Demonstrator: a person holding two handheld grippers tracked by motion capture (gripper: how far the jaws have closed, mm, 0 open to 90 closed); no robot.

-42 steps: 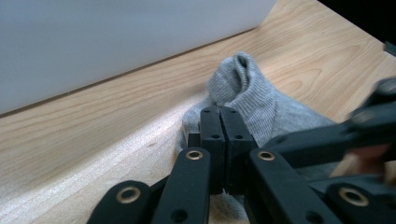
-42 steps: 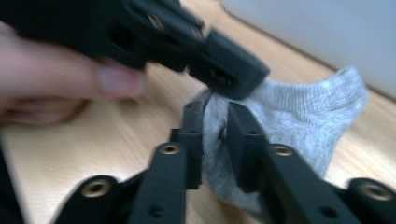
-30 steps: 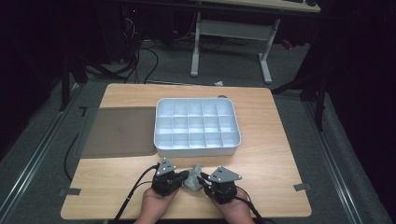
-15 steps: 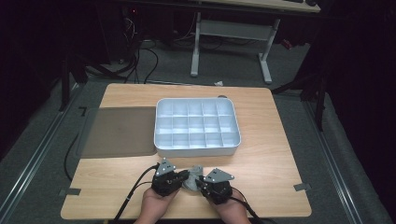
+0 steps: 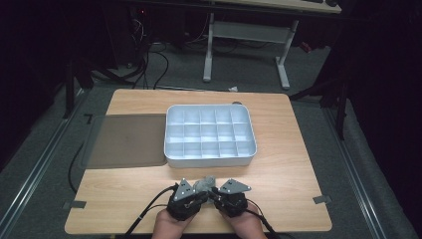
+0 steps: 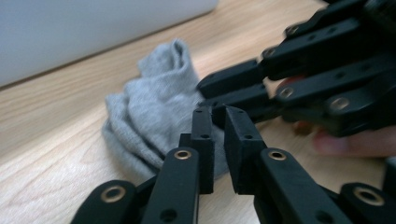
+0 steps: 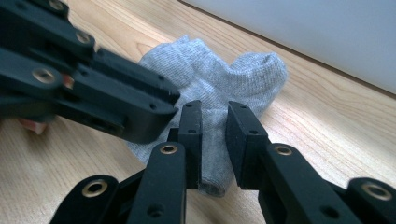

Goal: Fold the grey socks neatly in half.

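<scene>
A crumpled grey sock (image 5: pixel 205 184) lies on the wooden table (image 5: pixel 288 169) near its front edge, between the person's two hands. My left gripper (image 5: pixel 202 193) comes at it from the left and my right gripper (image 5: pixel 214 193) from the right, their tips almost touching. In the left gripper view the sock (image 6: pixel 149 107) bunches behind my left gripper (image 6: pixel 218 119). Its jaws have just opened a little to a narrow slit with a fold of sock in it. In the right gripper view my right gripper (image 7: pixel 215 112) pinches the sock (image 7: pixel 224 79).
A white compartment tray (image 5: pixel 209 160) stands just beyond the sock at the table's middle. A flat grey mat (image 5: pixel 124 139) lies to the tray's left. Cables trail from both grippers over the front edge.
</scene>
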